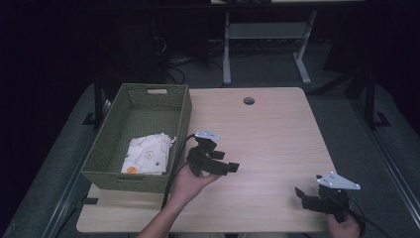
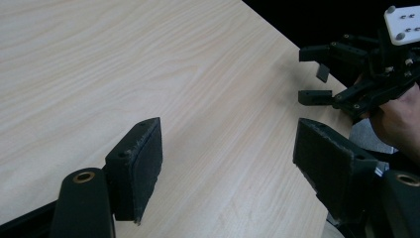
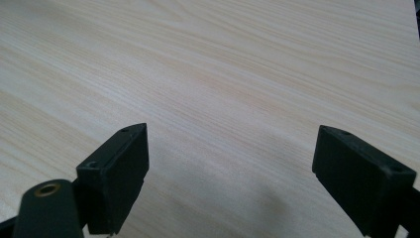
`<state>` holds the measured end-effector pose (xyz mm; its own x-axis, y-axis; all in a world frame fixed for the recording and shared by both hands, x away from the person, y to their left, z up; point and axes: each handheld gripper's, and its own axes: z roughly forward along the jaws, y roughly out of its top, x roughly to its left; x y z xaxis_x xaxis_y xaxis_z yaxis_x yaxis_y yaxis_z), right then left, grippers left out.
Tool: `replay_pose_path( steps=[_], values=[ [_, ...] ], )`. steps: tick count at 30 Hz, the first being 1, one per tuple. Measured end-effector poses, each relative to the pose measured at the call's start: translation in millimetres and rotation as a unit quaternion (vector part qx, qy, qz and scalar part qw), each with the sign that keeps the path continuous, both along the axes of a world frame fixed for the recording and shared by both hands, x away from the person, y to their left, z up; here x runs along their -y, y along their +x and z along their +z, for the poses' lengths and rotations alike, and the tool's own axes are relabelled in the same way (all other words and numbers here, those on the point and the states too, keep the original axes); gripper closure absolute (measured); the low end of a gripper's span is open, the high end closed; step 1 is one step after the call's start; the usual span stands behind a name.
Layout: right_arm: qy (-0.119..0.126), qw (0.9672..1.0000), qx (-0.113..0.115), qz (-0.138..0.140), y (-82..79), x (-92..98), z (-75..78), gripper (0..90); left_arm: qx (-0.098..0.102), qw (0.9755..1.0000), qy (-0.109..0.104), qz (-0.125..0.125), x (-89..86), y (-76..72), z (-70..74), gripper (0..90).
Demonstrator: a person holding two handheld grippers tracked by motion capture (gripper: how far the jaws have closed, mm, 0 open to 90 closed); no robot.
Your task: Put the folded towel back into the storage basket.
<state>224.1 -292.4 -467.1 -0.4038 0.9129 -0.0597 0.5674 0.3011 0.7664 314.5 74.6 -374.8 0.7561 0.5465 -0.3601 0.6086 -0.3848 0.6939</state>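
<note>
A person's left hand holds my left gripper (image 1: 229,162) just above the middle of the wooden table (image 1: 277,129), beside the basket, with its jaws pointing right. In the left gripper view this gripper (image 2: 225,134) stands open over bare wood, nothing between its pads. My right gripper (image 1: 301,197) sits low near the table's front right corner, jaws pointing left. Its own view shows it (image 3: 233,134) open and wide apart over bare wood. The left gripper view also catches the right gripper (image 2: 304,74) farther off, open.
A green woven basket (image 1: 185,114) stands on the left of the table, with a white patterned cloth (image 1: 146,153) lying in its near end. A round cable hole (image 1: 248,100) is near the table's far edge. Desk legs and cables stand in the dark behind.
</note>
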Motion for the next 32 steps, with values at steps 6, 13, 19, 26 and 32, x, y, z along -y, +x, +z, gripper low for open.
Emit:
replay_pose_path(
  steps=[6,13,19,26,32],
  values=[
    [0.0,1.0,0.0,-0.001,-0.8,0.5,0.3,13.9,0.003,1.0,-0.002,-0.002,2.7,-6.7,-5.2,27.7],
    [0.0,1.0,-0.001,0.0,-1.5,-0.1,0.4,13.9,0.013,0.9999,-0.004,-0.009,6.5,-19.6,-11.1,27.6],
    [0.014,0.9999,-0.003,-0.001,-2.0,-0.8,0.6,13.9,0.022,0.9996,-0.013,-0.011,7.1,-27.1,-14.3,27.5],
    [0.014,0.9999,-0.003,-0.003,-1.2,0.3,-0.7,13.9,0.027,0.9993,-0.013,-0.022,10.8,-38.9,-23.8,27.0],
    [0.007,1.0,-0.003,0.001,-1.9,-5.0,-0.8,13.9,0.028,0.9988,-0.027,-0.031,9.0,-50.9,-28.1,27.1]
  ],
)
